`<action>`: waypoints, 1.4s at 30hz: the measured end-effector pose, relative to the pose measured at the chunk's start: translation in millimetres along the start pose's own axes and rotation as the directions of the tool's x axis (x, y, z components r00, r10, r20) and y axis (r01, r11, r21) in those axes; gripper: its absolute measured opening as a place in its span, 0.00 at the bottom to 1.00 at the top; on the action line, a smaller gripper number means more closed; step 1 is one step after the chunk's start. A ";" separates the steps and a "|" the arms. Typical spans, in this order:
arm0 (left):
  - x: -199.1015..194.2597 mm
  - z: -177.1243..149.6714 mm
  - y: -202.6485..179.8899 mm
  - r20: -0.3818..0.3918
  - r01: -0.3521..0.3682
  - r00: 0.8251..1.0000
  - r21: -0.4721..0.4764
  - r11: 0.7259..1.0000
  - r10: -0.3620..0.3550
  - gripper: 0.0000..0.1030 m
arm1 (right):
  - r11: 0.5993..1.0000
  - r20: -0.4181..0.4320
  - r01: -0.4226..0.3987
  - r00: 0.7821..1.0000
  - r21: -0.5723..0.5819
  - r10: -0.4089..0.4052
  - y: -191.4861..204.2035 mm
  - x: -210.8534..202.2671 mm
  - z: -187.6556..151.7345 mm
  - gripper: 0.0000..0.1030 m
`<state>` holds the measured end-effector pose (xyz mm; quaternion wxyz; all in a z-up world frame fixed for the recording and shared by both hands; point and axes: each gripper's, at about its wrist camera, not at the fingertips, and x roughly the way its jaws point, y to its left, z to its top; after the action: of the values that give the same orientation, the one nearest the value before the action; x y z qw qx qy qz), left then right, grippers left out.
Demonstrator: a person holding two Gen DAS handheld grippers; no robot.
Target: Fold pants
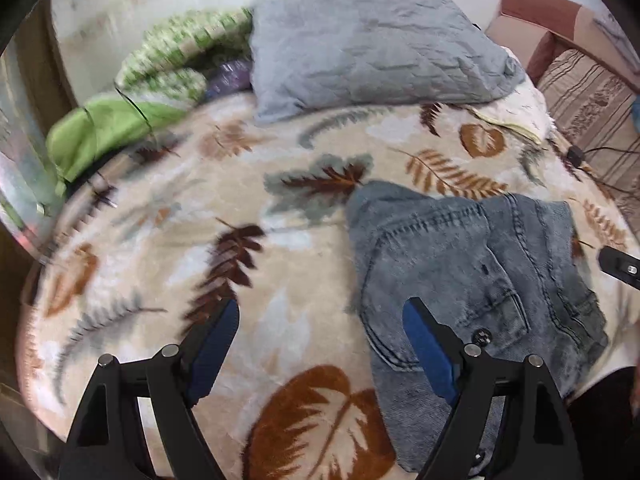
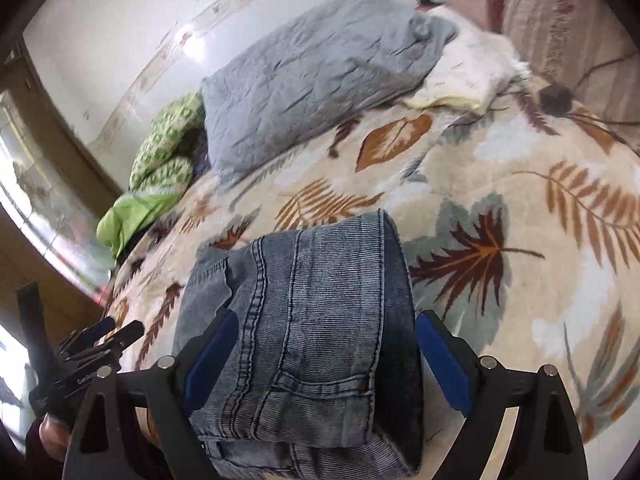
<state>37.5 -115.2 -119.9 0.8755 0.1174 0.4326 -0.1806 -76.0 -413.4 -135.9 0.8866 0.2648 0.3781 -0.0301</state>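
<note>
Right gripper (image 2: 326, 354) jaws wide, straddling the folded jeans (image 2: 304, 332) at lower centre without gripping, bundle's near end cut off by the frame; left gripper (image 1: 320, 344) likewise wide and empty over the blanket (image 1: 160, 240), jeans at lower right; grey pillow (image 1: 368, 48) top centre, blurred.

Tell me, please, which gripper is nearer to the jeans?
Right. The right gripper sits open directly over the folded jeans, fingers on either side. The left gripper is open beside them, mostly over the blanket.
</note>
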 end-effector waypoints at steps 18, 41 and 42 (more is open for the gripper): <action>58.5 -4.8 -15.8 -0.204 0.418 0.878 -0.115 0.901 -0.433 0.82 | 0.964 -0.274 -0.218 0.928 0.151 0.253 -26.8 79.3 9.2 0.90; 28.9 17.1 -1.5 -0.080 0.506 0.851 -0.146 0.850 -0.520 0.27 | 0.968 -0.191 -0.242 0.949 0.059 0.249 23.2 64.1 22.3 0.34; 26.6 21.2 1.1 -0.069 0.499 0.857 -0.144 0.855 -0.512 0.27 | 0.967 -0.184 -0.250 0.949 0.053 0.256 26.9 61.9 26.2 0.33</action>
<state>68.0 -127.5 -128.4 0.7789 -0.0444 0.5035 -0.3713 -8.0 -394.1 -151.3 0.8393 0.3254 0.4229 0.1036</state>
